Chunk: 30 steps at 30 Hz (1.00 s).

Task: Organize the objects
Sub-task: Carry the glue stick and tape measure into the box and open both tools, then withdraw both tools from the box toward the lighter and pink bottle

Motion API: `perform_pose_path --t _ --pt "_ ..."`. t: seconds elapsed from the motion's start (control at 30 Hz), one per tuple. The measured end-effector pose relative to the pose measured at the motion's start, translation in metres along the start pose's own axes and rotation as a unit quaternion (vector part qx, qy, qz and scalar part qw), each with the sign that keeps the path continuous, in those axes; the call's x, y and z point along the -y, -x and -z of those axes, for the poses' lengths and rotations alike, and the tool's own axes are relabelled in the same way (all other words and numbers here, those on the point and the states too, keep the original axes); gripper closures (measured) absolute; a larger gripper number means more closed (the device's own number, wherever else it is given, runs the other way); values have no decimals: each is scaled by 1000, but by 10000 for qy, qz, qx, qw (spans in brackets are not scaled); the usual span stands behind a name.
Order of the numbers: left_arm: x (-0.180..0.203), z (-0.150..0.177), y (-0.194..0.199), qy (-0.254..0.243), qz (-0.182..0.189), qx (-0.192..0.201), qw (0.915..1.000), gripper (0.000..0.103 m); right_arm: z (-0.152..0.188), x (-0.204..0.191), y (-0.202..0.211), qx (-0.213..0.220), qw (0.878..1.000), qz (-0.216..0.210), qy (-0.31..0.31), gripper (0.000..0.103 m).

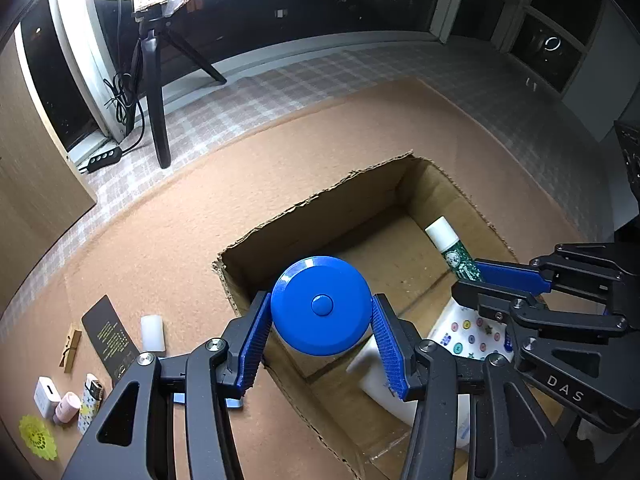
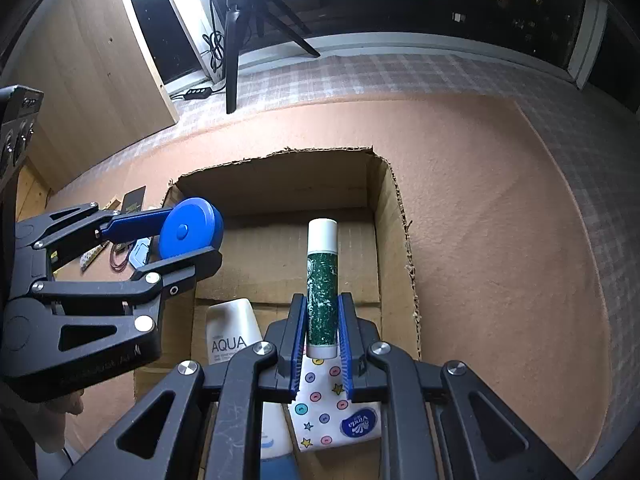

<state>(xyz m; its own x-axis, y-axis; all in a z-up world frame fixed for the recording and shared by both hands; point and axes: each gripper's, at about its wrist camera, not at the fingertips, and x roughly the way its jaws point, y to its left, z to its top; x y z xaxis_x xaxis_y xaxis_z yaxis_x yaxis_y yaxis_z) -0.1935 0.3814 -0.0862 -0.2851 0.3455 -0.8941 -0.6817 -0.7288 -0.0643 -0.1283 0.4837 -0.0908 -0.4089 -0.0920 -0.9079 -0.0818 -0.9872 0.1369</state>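
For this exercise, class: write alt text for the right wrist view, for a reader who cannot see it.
The right tool grips a green lip balm tube above an open cardboard box holding a white AQUA bottle and a tissue pack. Beside it, the left tool holds a blue round tape measure.

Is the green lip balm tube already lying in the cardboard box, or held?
Held. The right tongs grip the green lip balm tube above the cardboard box; it has not been let go.
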Motion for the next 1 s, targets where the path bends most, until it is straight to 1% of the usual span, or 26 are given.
perform_pose_path --t 0.2,0.27,0.3,0.33,0.43,0.73,0.87,1.0 --pt "-1 -1 -2 -52 10 -45 10000 49 -1 0 -2 -18 10000 -51 -4 88" --pt "-1 -1 -3 -64 17 -68 10000 48 -1 1 0 34 10000 -17 -26 78" --pt "-1 -1 -3 -66 31 -69 9999 47 -2 1 0 56 10000 12 -37 64" --pt "-2 -1 -3 -59 46 -74 9999 44 -2 1 1 83 10000 33 -42 55" --pt "-1 0 -2 -60 82 -82 9999 41 -2 4 2 121 9998 118 -79 54" --pt "1 3 6 -100 31 24 9999 40 0 9 6 141 9996 137 -203 54" --pt "-4 8 21 -98 -42 160 9998 40 3 8 12 191 9994 107 -267 54" --pt "-21 17 41 22 -70 295 9995 40 6 3 20 269 9992 42 -296 54"
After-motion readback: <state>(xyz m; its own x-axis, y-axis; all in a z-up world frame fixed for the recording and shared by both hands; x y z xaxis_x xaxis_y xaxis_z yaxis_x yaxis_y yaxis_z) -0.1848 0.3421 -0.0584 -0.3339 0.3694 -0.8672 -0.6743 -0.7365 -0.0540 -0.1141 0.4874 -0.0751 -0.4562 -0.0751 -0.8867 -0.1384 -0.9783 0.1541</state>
